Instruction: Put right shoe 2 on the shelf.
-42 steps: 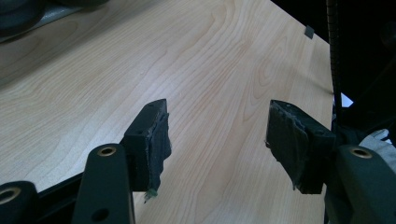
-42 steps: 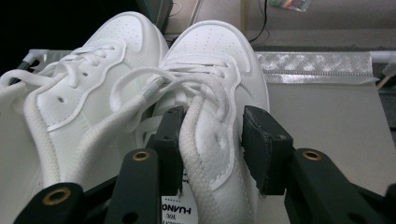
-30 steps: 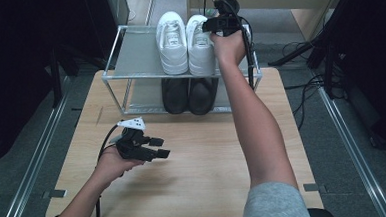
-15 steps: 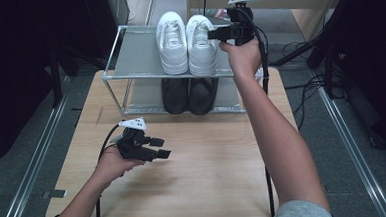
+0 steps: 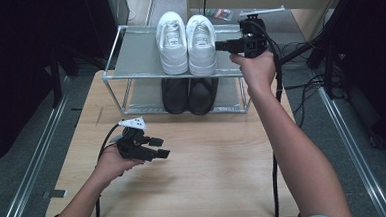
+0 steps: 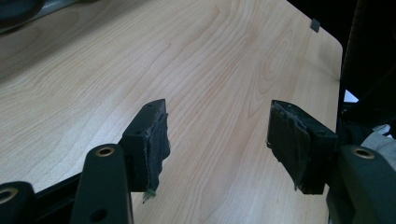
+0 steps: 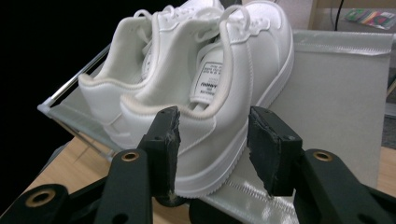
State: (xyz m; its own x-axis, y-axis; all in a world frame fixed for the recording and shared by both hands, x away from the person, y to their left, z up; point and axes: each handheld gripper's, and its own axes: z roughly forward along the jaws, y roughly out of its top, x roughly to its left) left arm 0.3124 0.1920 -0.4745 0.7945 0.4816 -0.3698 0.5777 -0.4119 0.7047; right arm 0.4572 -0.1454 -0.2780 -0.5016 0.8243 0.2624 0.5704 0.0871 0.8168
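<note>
A pair of white sneakers (image 5: 201, 43) stands on the top shelf of a metal shoe rack (image 5: 133, 59), toes pointing away. My right gripper (image 5: 221, 46) hovers just right of the right sneaker (image 7: 233, 70), pointing at its side. Its jaws have just been opening and stand open, with nothing between them (image 7: 213, 123). My left gripper (image 5: 162, 146) rests low over the wooden table (image 5: 219, 162), open and empty (image 6: 217, 126).
A pair of black shoes (image 5: 189, 94) sits on the rack's lower shelf. The rack stands at the table's far edge. Cables trail on the floor to the right (image 5: 298, 48). Bare tabletop (image 6: 187, 56) lies ahead of the left gripper.
My right gripper has drawn away from above the right white sneaker, to the right and toward the person. The sneaker stays on the shelf. The left hand has not moved.
</note>
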